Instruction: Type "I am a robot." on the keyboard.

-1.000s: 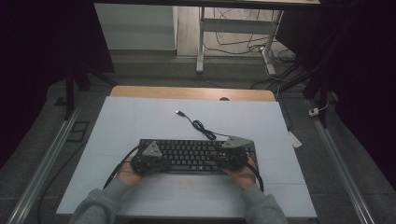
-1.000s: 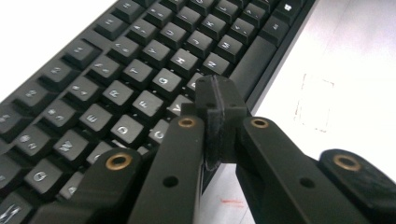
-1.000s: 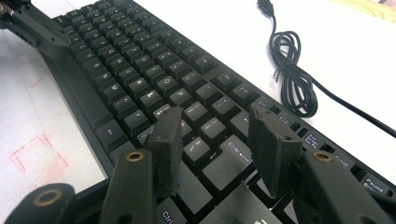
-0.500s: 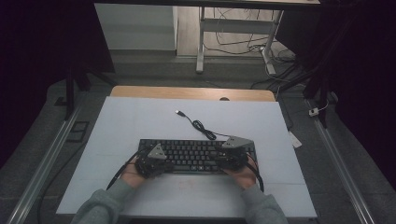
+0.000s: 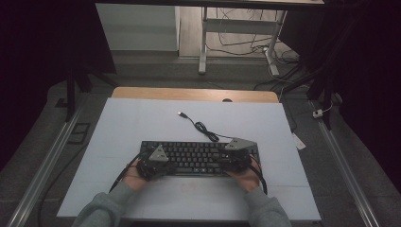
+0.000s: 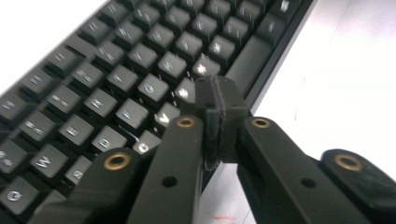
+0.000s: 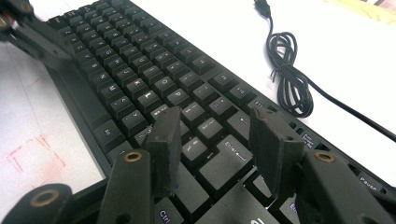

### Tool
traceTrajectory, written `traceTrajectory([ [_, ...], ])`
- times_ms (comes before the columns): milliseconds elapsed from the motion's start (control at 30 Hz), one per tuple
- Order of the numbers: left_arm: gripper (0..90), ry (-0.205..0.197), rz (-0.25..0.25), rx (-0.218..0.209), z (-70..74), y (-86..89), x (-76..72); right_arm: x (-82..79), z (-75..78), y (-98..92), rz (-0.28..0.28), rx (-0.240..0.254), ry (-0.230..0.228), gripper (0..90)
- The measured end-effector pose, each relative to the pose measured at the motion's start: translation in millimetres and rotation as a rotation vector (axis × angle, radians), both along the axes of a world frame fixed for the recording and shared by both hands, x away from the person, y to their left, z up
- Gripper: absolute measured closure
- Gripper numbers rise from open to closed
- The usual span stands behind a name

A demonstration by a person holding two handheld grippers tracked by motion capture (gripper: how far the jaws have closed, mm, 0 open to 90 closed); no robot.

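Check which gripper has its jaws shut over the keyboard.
The left gripper: its pads meet, tip over the keyboard's near edge. The right gripper stands open around Enter.

Keyboard (image 6: 116, 84) runs off the frame at nine o'clock, its key legends blurred; its cable (image 7: 299, 88) is cut off at three o'clock.

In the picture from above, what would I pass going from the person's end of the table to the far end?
Grey sleeves → the two hands' grippers, left gripper and right gripper → black keyboard → coiled cable → USB plug → wooden table edge.
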State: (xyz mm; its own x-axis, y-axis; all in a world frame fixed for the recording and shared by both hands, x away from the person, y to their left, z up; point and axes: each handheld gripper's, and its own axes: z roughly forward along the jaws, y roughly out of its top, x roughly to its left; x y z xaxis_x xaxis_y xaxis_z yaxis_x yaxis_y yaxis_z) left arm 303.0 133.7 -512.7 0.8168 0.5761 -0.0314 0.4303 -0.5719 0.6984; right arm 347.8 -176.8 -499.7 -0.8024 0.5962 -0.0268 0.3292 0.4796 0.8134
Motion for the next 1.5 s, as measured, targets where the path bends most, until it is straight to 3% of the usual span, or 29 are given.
traceTrajectory([
  [133, 68.3, -0.023, 0.049, -0.034, 4.9, 6.2, 0.4, 0.5, -0.8, -0.3, -0.003, -0.002, 0.004, 53.8],
  [267, 50.9, -0.002, 0.066, -0.051, 7.4, 9.7, 1.7, 0.6, -0.5, -0.6, -0.001, 0.001, 0.004, 53.8],
  [433, 40.2, 0.004, 0.1, -0.056, 11.4, 13.9, 2.0, 0.1, -0.5, -0.7, 0.004, 0.007, 0.001, 53.7],
  [800, 37.5, 0.004, 0.159, -0.1, 21.4, 32.6, 6.1, 0.3, 0.0, -0.3, 0.006, 0.008, -0.002, 53.7],
  [1200, 35.1, 0.001, 0.196, -0.096, 23.5, 43.1, 9.1, 0.7, -1.4, 2.1, 0.014, 0.0, -0.002, 53.2],
  [1500, 34.8, 0.013, 0.267, -0.07, 20.3, 52.7, 13.6, 0.6, -0.9, 2.1, 0.011, -0.002, -0.007, 53.0],
])
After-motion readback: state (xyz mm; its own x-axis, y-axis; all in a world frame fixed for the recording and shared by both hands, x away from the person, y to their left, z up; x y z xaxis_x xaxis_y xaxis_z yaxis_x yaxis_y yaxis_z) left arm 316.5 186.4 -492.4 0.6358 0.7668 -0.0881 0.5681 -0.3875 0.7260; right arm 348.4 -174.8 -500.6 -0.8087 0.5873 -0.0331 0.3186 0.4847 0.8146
